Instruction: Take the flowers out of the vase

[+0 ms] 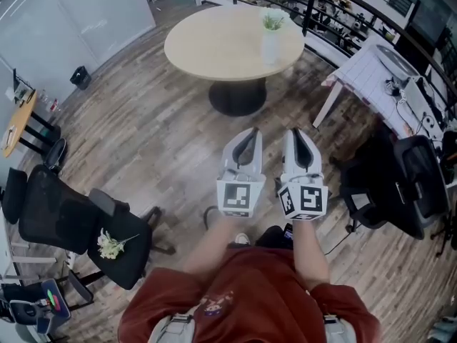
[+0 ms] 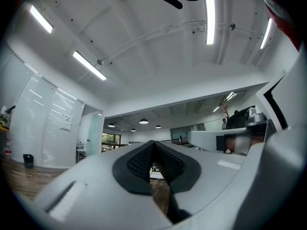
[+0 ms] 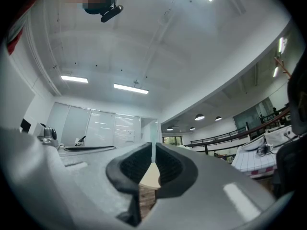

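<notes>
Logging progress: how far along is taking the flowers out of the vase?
One white bunch already lies on a chair. In hand, nothing: left hand-held gripper and right hand-held gripper are shut, empty. Green stems stand in the vase on the table.

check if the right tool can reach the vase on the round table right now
Probably not yet: the vase stands on the round table well ahead of the right tool, with wooden floor between. Nothing blocks the way; stepping closer should do.
</notes>
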A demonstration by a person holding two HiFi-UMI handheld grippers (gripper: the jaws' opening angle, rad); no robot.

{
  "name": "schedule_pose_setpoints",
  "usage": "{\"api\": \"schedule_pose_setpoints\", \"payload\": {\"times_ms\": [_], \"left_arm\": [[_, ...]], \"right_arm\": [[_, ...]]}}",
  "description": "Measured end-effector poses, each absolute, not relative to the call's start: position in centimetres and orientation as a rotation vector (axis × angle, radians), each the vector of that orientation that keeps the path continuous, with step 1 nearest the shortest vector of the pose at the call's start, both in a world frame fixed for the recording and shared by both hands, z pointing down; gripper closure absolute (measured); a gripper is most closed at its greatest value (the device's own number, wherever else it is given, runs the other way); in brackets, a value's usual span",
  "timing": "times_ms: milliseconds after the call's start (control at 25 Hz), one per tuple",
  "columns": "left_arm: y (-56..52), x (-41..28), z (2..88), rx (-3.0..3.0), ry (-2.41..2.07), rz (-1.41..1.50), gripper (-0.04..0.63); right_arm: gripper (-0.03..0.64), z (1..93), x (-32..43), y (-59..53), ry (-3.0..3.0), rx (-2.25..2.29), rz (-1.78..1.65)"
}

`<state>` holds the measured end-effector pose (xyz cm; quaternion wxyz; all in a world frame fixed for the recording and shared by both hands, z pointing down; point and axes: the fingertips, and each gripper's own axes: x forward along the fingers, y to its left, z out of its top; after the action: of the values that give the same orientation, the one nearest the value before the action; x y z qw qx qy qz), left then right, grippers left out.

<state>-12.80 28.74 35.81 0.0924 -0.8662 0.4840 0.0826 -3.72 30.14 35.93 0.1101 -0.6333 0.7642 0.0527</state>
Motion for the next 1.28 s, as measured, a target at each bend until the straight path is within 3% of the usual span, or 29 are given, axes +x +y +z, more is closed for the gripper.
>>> {"api": "schedule_pose_setpoints", "payload": {"times_ms": [560,1280], "left_arm": [[23.2,-12.9,36.8,-2.567,1.458,0.23,0.592],[9.4,-6.1,38.1,-2.614,1.447,0.19,0.592]], "right_arm": [[0.589,36.6,-3.6,24.2,2.282,-1.841,0.163],[0.589,37.7,3.2,10.8,2.277,-1.887,0.106]]}}
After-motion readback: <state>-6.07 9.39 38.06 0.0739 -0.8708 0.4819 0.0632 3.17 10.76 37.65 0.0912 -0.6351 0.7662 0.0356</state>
